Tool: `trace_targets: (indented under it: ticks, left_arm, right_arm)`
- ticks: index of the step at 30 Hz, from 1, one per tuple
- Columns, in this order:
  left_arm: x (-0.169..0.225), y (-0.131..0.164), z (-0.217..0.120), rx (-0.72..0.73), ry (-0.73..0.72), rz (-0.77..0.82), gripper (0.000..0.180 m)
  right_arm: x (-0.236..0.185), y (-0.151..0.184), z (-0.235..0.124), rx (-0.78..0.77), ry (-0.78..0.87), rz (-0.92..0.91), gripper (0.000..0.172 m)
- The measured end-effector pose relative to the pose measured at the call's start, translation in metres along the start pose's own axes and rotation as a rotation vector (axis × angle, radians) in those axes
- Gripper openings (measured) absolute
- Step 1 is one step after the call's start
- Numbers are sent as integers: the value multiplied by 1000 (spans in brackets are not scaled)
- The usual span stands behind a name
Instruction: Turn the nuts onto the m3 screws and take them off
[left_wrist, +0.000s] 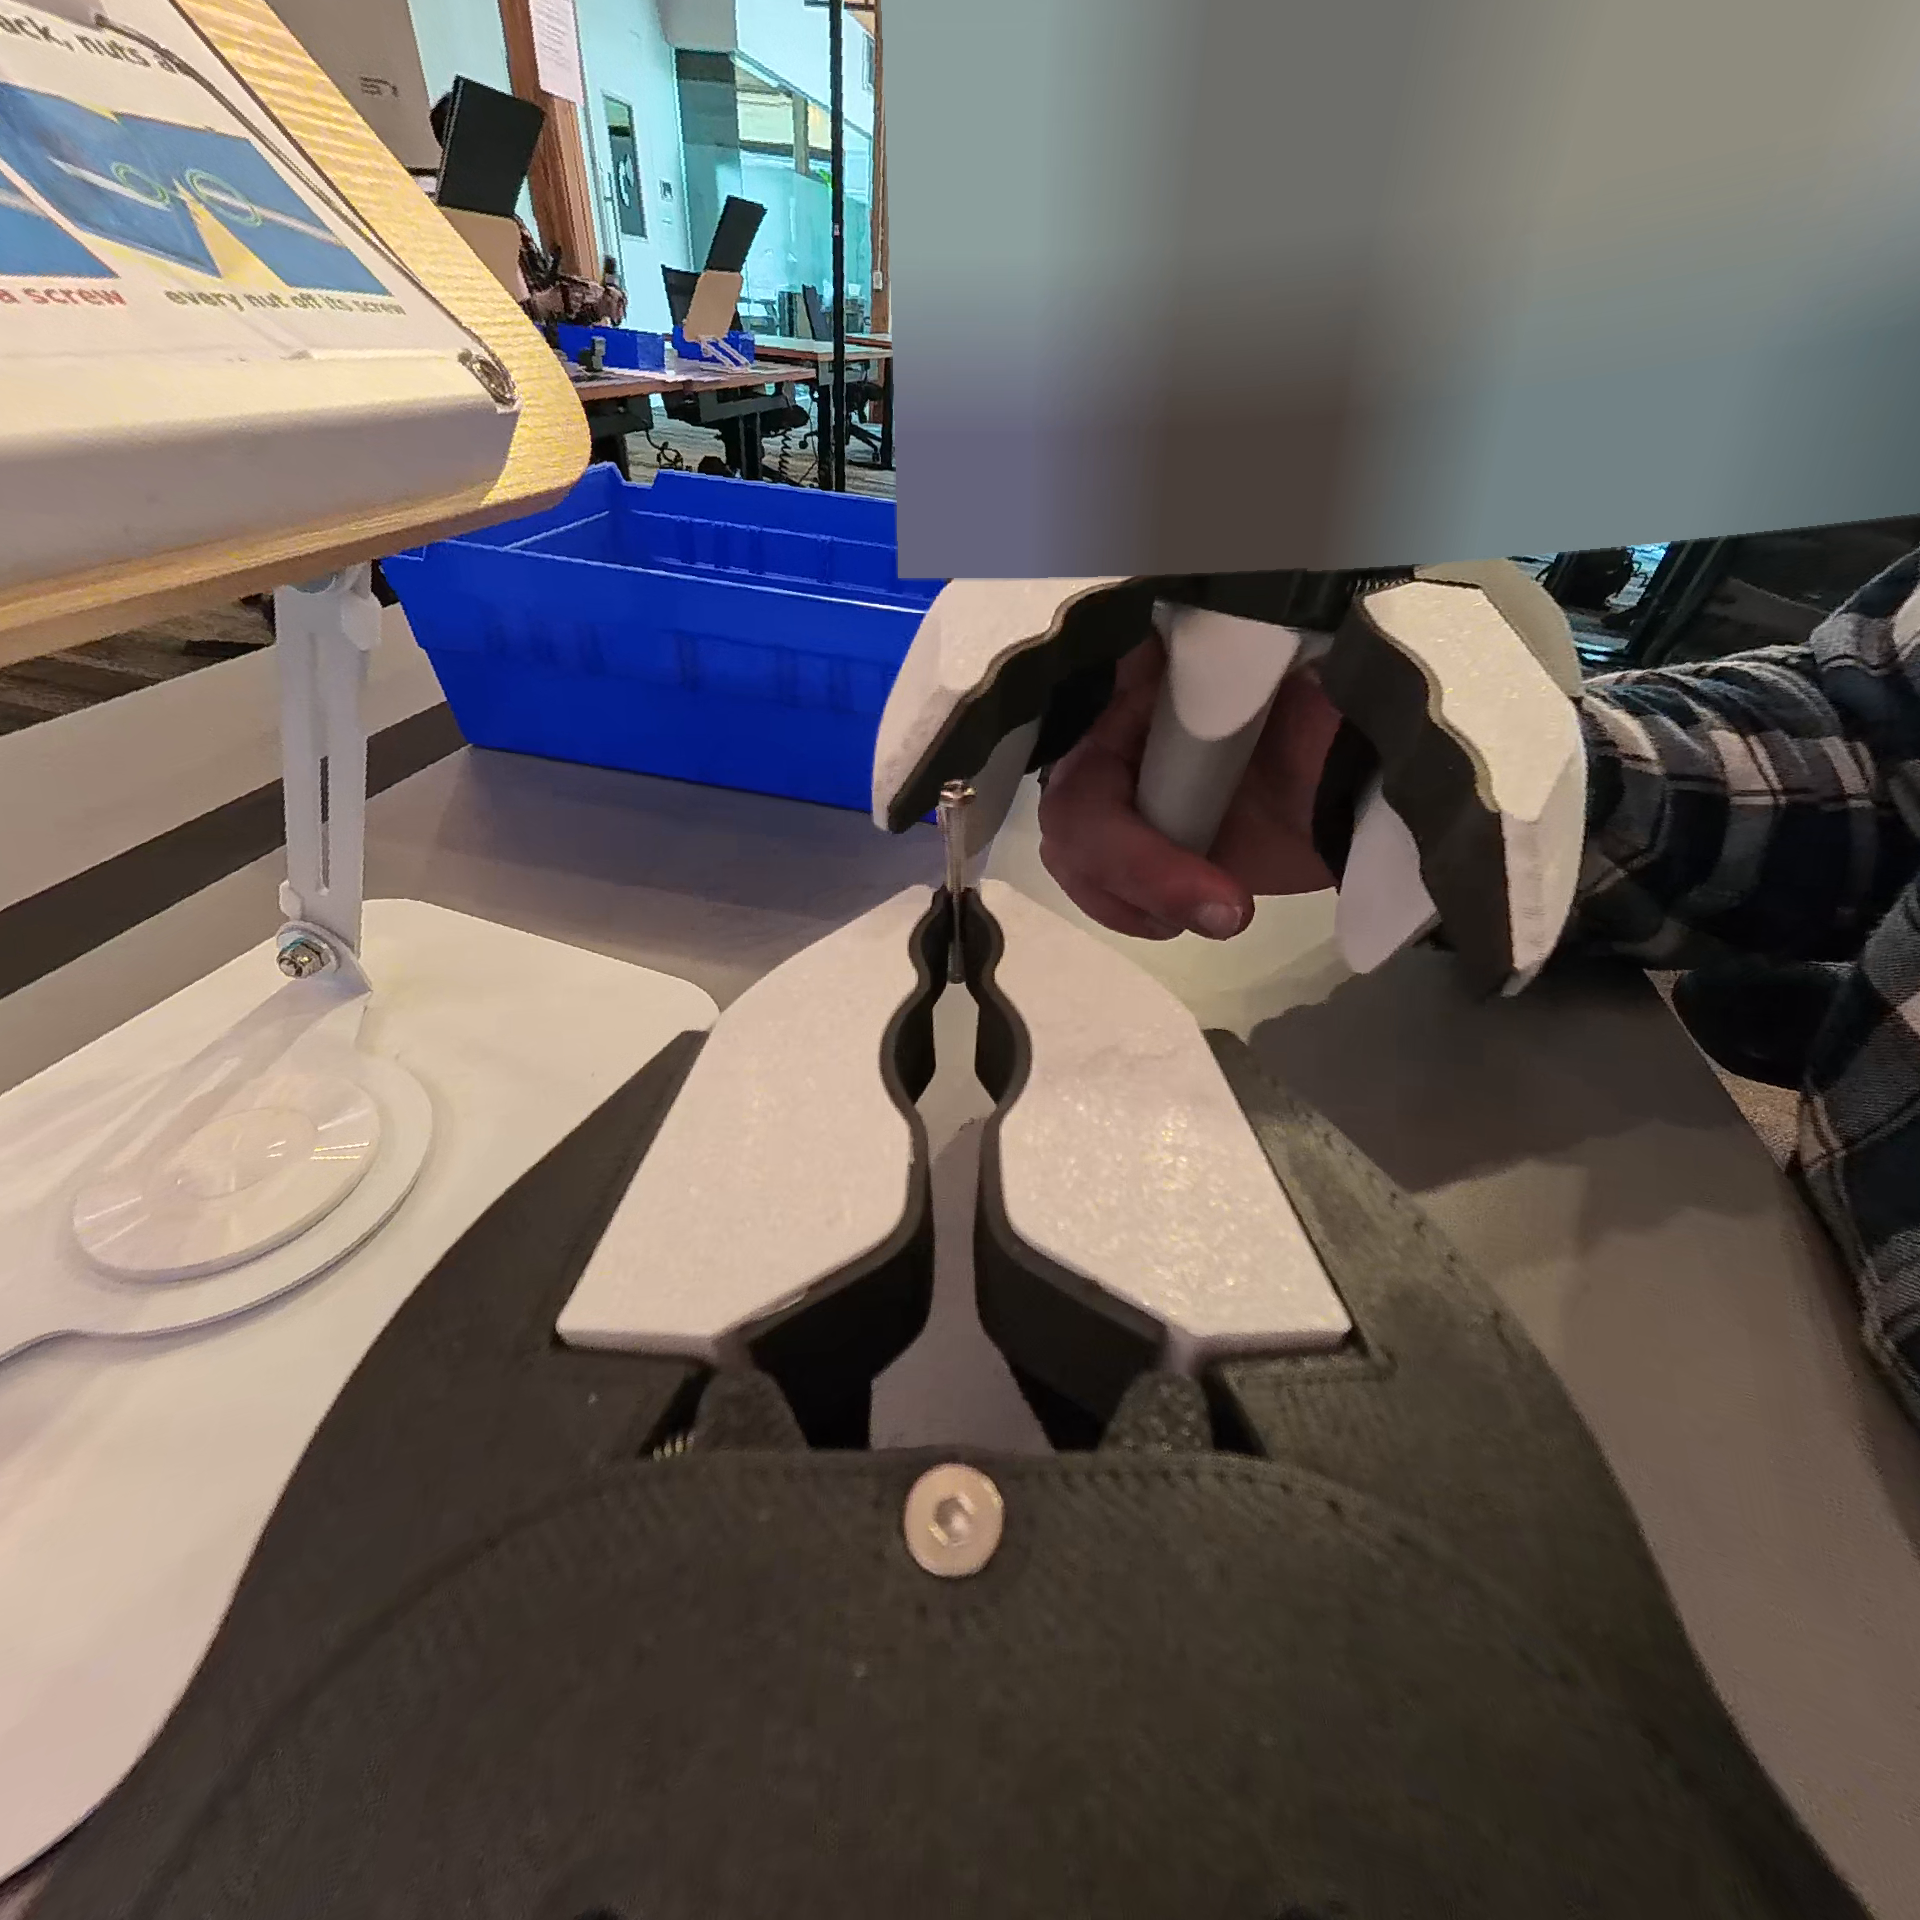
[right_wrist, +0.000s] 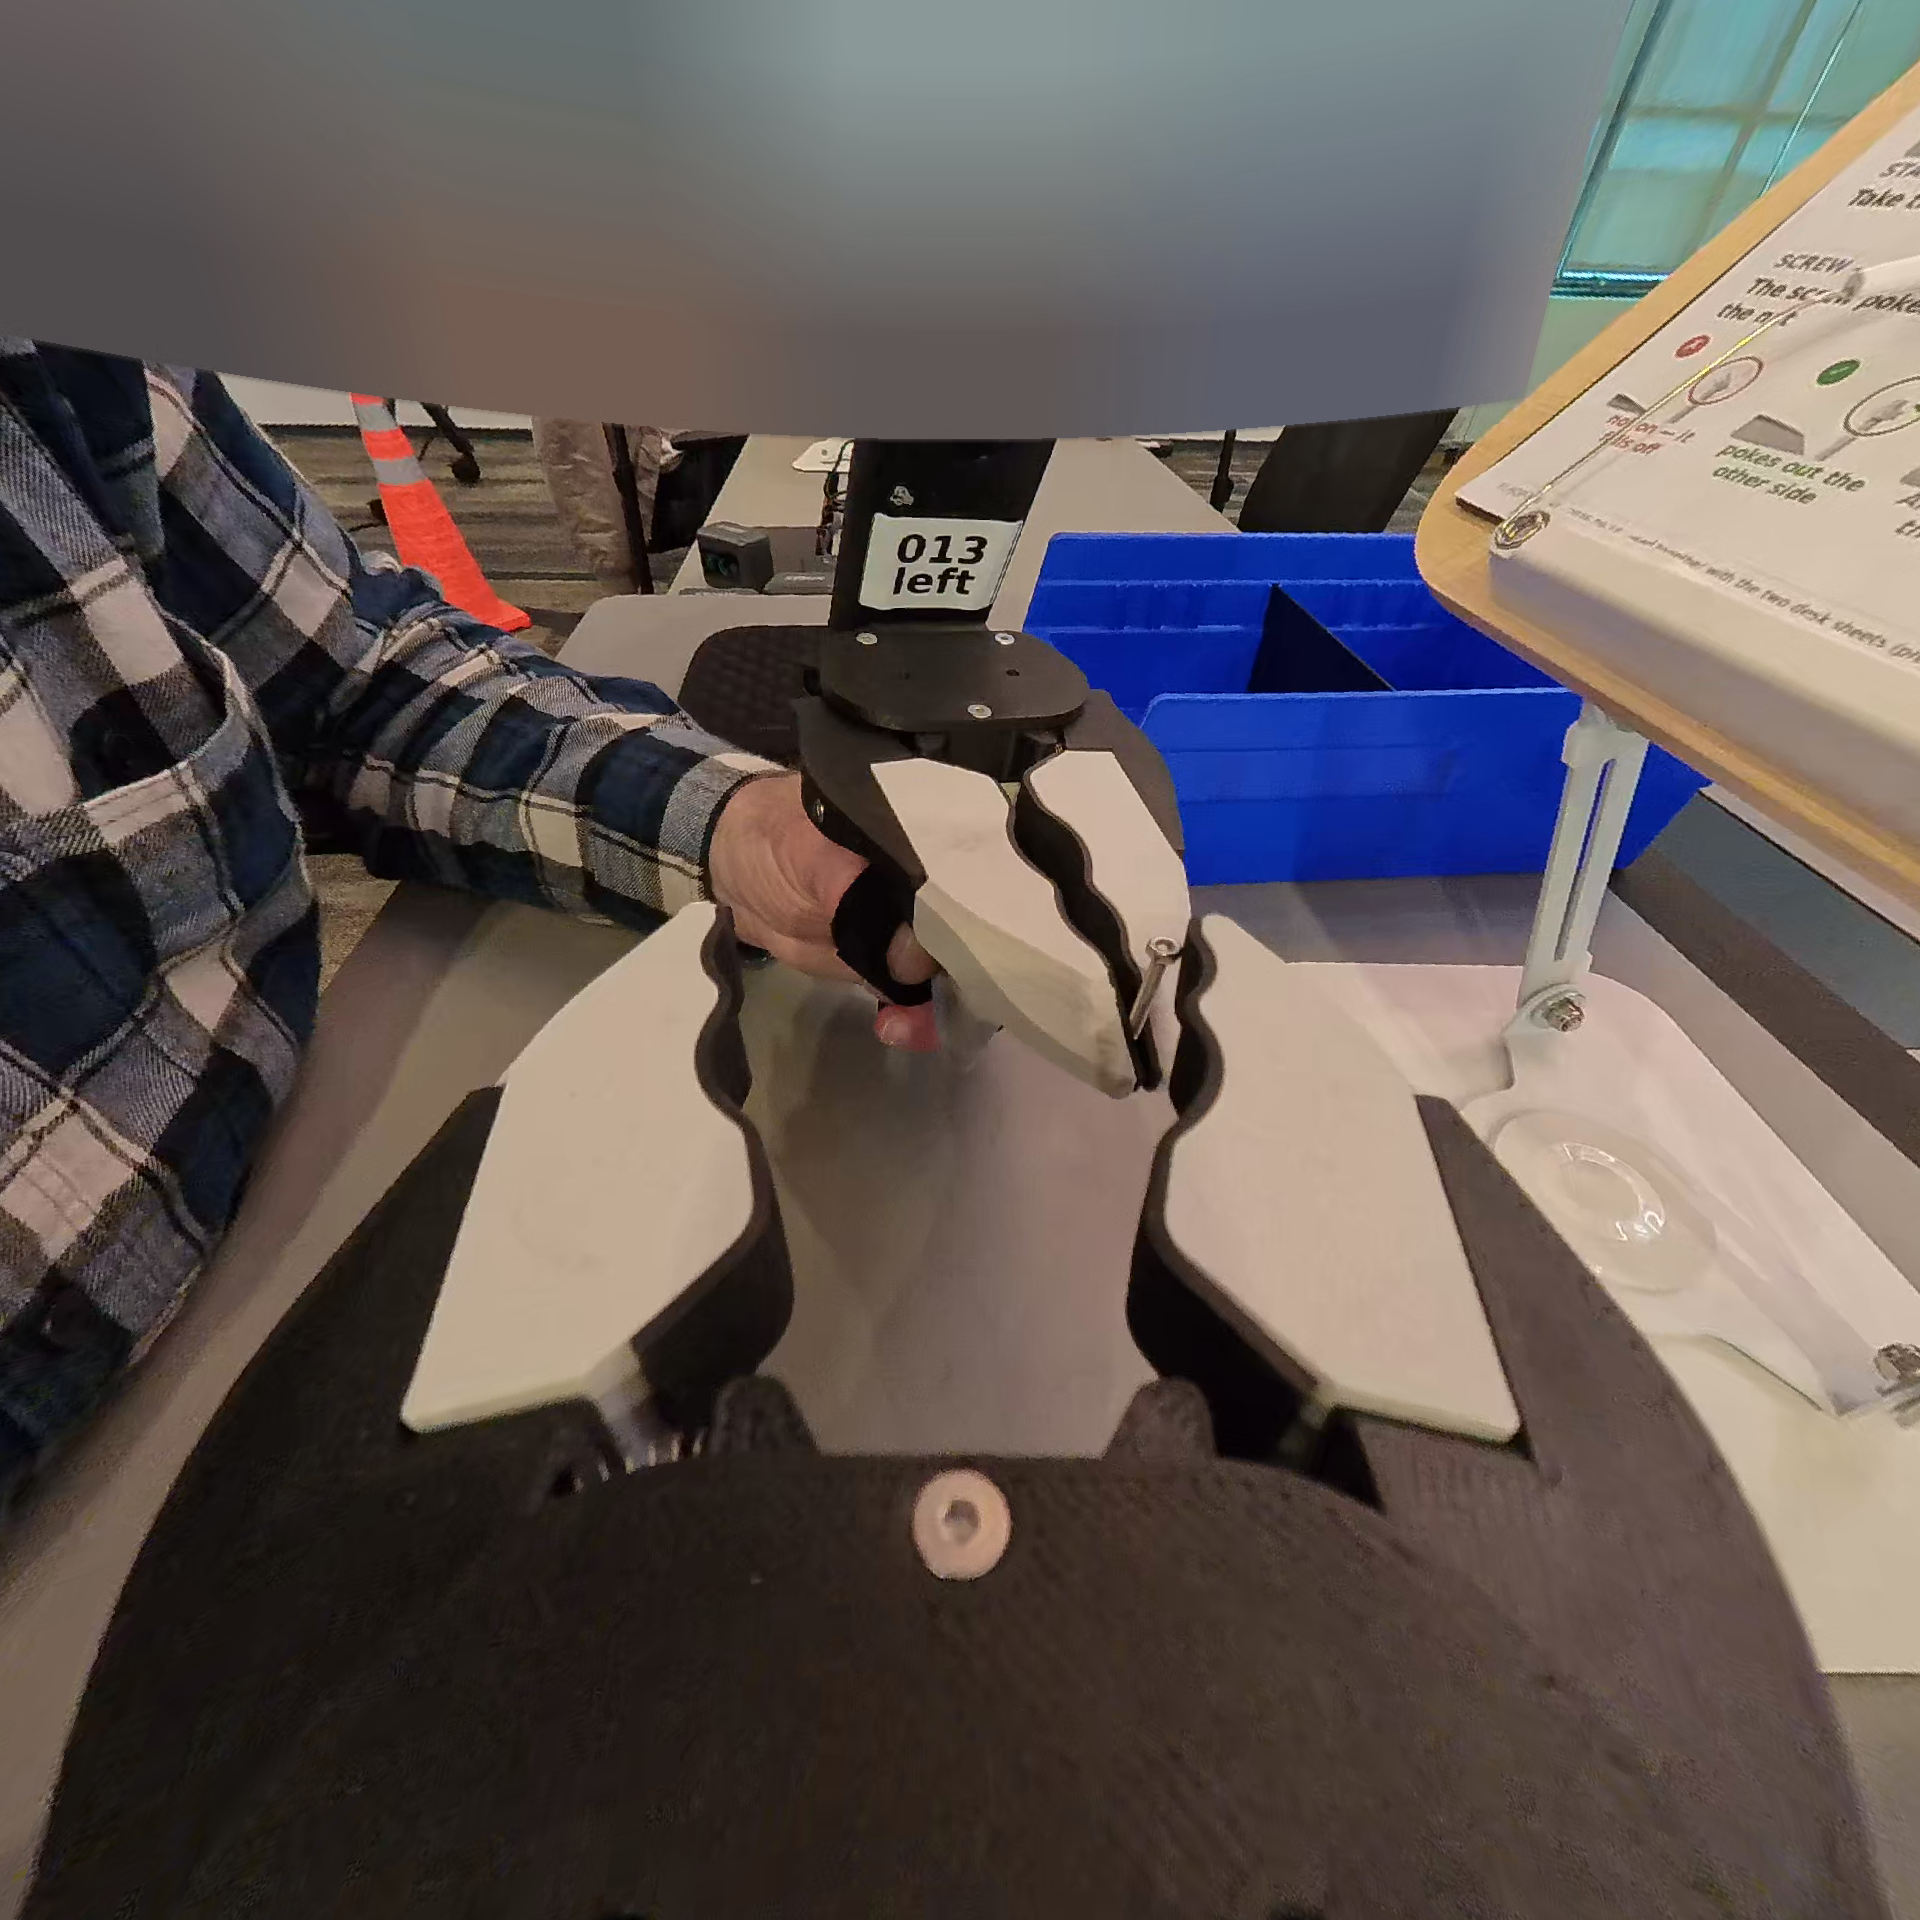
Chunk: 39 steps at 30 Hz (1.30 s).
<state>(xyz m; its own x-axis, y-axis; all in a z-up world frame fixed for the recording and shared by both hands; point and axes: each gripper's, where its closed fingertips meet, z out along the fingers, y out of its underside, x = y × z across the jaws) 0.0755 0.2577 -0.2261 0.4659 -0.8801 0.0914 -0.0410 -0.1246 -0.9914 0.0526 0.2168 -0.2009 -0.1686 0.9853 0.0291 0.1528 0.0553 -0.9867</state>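
Clamping a slim silver metal screw (left_wrist: 955, 883) at frame centre, the left gripper (left_wrist: 957, 940) has both pads pressed on its shank; the right gripper (right_wrist: 961, 1023) gapes wide, empty. Risk: its near pad could knock the protruding head and tilt the screw.

Upright screw (left_wrist: 954, 883) between pinching fingers (left_wrist: 831, 1091)

A slim silver screw (left_wrist: 956, 883) stands upright at frame centre, head up. Its lower shank is pinched between white fingertips (left_wrist: 883, 966).
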Motion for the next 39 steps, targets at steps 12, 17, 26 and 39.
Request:
trace_targets:
  ticks: [12, 17, 26, 39]
  left_arm:
    - [0, 0, 0, 3, 3, -6, 2]
    - [1, 1, 2, -7, 3, 5, 2]
    - [2, 2, 1, -12, -4, 24, 2]
    - [6, -1, 4, -6, 11, 34, 2]
  right_arm:
    - [2, 0, -8, 7, 32, 5, 81]
    - [-5, -6, -6, 17, 21, -46, 79]
    - [-4, -3, -4, 10, 13, -30, 77]
    - [0, -1, 1, 35, -10, 32, 86]
